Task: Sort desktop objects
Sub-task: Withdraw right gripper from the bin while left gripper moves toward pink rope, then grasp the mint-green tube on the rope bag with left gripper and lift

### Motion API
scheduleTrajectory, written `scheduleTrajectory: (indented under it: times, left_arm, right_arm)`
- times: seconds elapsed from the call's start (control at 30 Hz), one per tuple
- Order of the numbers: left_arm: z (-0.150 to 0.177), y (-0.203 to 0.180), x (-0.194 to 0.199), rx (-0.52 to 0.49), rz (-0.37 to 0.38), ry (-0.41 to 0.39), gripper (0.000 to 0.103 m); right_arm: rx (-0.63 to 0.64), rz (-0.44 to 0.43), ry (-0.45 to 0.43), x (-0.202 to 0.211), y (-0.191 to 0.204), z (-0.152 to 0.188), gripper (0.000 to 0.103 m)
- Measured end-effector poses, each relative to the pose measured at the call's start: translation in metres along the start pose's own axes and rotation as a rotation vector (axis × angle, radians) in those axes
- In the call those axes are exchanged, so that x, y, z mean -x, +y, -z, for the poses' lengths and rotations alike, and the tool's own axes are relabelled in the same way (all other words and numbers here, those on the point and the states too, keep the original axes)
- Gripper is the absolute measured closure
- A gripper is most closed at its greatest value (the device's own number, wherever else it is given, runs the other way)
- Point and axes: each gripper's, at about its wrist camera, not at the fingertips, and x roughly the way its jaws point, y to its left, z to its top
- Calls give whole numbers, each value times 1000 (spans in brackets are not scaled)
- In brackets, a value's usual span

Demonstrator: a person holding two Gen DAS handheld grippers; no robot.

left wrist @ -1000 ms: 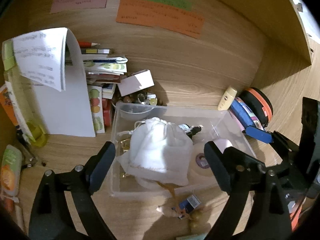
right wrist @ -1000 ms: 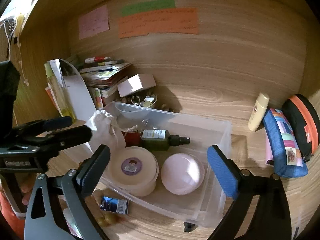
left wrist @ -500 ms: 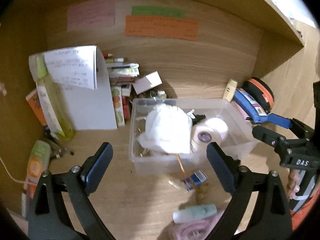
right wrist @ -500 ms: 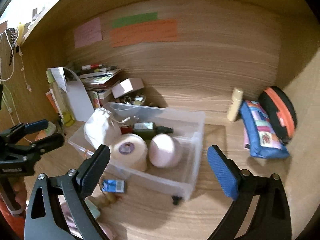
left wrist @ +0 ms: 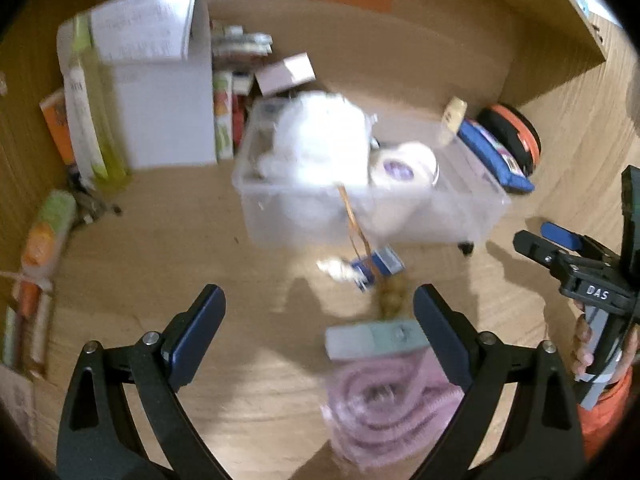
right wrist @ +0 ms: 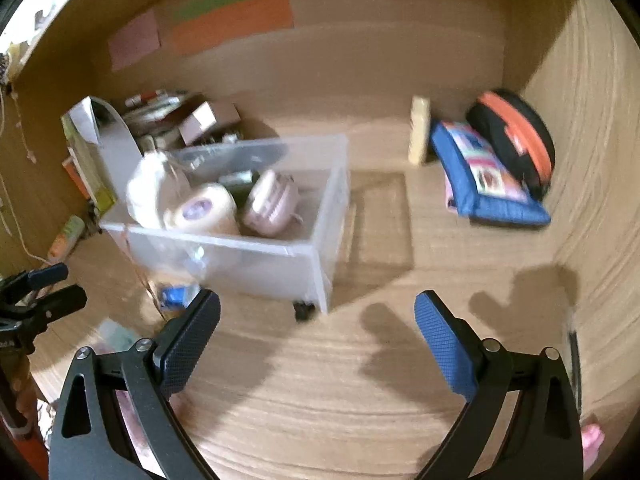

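Note:
A clear plastic bin (left wrist: 460,216) stands mid-desk, also in the right wrist view (right wrist: 320,240). It holds a white cloth pouch (left wrist: 320,140), a round white jar (left wrist: 404,168), a pink case (right wrist: 268,204) and a dark bottle. My left gripper (left wrist: 316,320) is open and empty, well back from the bin. In front of it lie a pale green tube (left wrist: 376,338), a pink coiled cable (left wrist: 384,404), a blue packet (left wrist: 380,266) and a brown lump (left wrist: 390,298). My right gripper (right wrist: 318,332) is open and empty over bare desk right of the bin.
A folded white paper stand (left wrist: 168,92), a yellow-green bottle (left wrist: 96,128) and stacked books (left wrist: 232,80) sit back left. A cream tube (right wrist: 418,132), a blue pouch (right wrist: 488,176) and a black-orange case (right wrist: 516,136) sit back right. Wooden walls enclose the desk.
Both grippers have pulled back from the bin, which now looks smaller and farther. The tube and pink cable have come into the left wrist view. Both stay open.

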Motion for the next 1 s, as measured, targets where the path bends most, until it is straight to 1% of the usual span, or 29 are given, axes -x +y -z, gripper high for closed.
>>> scheduleTrajectory:
  times: [0.17, 0.3, 0.33, 0.37, 0.4, 0.5, 0.53, 0.57, 0.63, 0.73, 0.87, 0.93, 1.0]
  left_arm:
    - [13, -12, -8, -3, -4, 31, 7]
    - [21, -18, -18, -14, 5, 62, 7]
    - [23, -19, -20, -13, 2, 70, 7]
    - [24, -20, -23, -13, -3, 78, 7]
    - [25, -22, -25, -14, -9, 84, 7]
    - [24, -25, -30, -11, -24, 87, 7]
    - [23, -26, -31, -13, -25, 88, 7]
    - [23, -27, -33, -17, -26, 90, 7]
    - [23, -31, -34, -27, -31, 85, 7]
    - [23, -35, -35, -43, -35, 82, 7]
    - [23, -36, -37, -50, -25, 80, 7]
    - [23, -34, -38, -39, -8, 82, 7]
    - [26, -32, -39, -24, 25, 86, 7]
  right_arm:
    - [-7, 7, 26, -9, -8, 14, 6]
    - [-12, -51, 73, -20, -8, 20, 8]
    - [-13, -57, 80, -22, -7, 21, 10]
    - [-12, -60, 84, -23, -6, 21, 16]
    - [-9, -65, 89, -25, -4, 22, 19]
    - [-3, -86, 107, -32, 4, 23, 29]
    - [0, -88, 113, -34, 6, 23, 37]
    - [2, -95, 118, -36, 9, 24, 42]
    - [2, -118, 139, -41, 13, 23, 47]
    - [1, -113, 154, -48, 17, 21, 56]
    - [-15, -92, 162, -55, 17, 17, 63]
    - [-4, -74, 163, -57, 19, 16, 63]
    - [8, -49, 151, -56, 20, 15, 63]
